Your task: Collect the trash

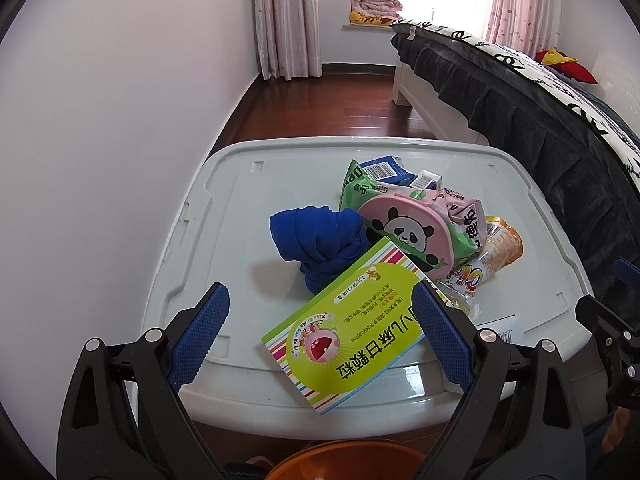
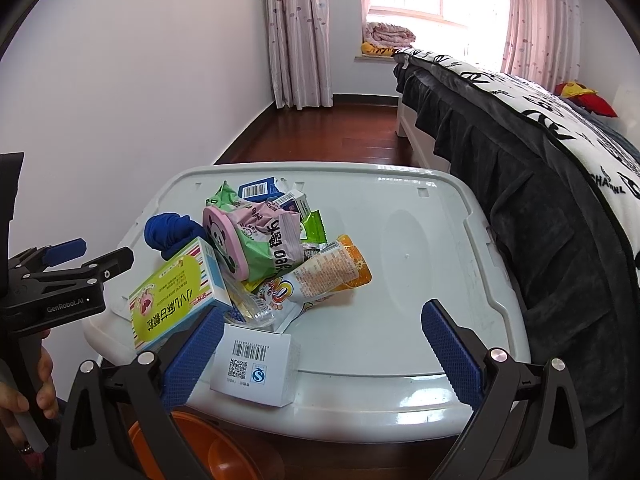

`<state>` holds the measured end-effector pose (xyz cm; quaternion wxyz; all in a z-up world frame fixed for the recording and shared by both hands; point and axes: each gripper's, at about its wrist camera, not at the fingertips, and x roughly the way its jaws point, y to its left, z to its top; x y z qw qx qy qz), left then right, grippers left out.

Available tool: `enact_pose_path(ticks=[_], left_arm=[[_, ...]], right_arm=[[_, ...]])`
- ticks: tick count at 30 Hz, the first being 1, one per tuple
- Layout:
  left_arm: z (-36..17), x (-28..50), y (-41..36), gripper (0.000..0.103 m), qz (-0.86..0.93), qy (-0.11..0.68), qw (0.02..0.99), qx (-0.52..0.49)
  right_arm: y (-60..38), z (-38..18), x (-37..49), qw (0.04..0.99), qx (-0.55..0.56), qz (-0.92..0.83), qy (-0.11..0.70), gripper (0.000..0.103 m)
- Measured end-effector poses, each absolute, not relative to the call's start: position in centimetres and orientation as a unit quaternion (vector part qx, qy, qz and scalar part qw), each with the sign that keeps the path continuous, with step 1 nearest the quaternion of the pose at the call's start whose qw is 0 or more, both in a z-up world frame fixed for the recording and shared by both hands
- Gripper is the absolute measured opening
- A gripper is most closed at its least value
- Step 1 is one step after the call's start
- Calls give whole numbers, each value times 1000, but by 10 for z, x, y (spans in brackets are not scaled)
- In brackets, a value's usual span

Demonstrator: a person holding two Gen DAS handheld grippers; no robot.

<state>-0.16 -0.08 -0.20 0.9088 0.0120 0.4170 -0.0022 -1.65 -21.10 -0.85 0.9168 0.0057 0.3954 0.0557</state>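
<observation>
Left gripper (image 1: pixel 320 320): fingers spread wide, gripping nothing. The green box (image 1: pixel 352 332) lies between the blue pads, its near end poking over the front edge of the white lid (image 1: pixel 224 184); its right side looks to be touching the right pad, can't confirm contact.

Right gripper (image 2: pixel 324 344): also spread wide, nothing held. A small white box (image 2: pixel 256 364) with a barcode sits between its pads, just beside the left one, at the lid's front edge.

Trash pile mid-lid: pink panda case (image 1: pixel 404 232) leaning on the green box, pink-green snack bag (image 2: pixel 272 248) behind it, orange pouch (image 2: pixel 336 268) to the right, blue box (image 2: pixel 258 189) at the back. Blue cloth (image 1: pixel 316 244) bunched on the left, touching the pile.

Orange bin (image 2: pixel 208 448) below the lid's front edge. Bed (image 2: pixel 540 152) right, just beside the lid.
</observation>
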Motion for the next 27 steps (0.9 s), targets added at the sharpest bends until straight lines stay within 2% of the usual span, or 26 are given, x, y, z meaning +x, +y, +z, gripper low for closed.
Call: enact_pose_path(ticks=[27], left_arm=[[-6,0,0,90,-6,423,906,14]], right_arm=[[-211,-12,-15,914,8,59,401,98]])
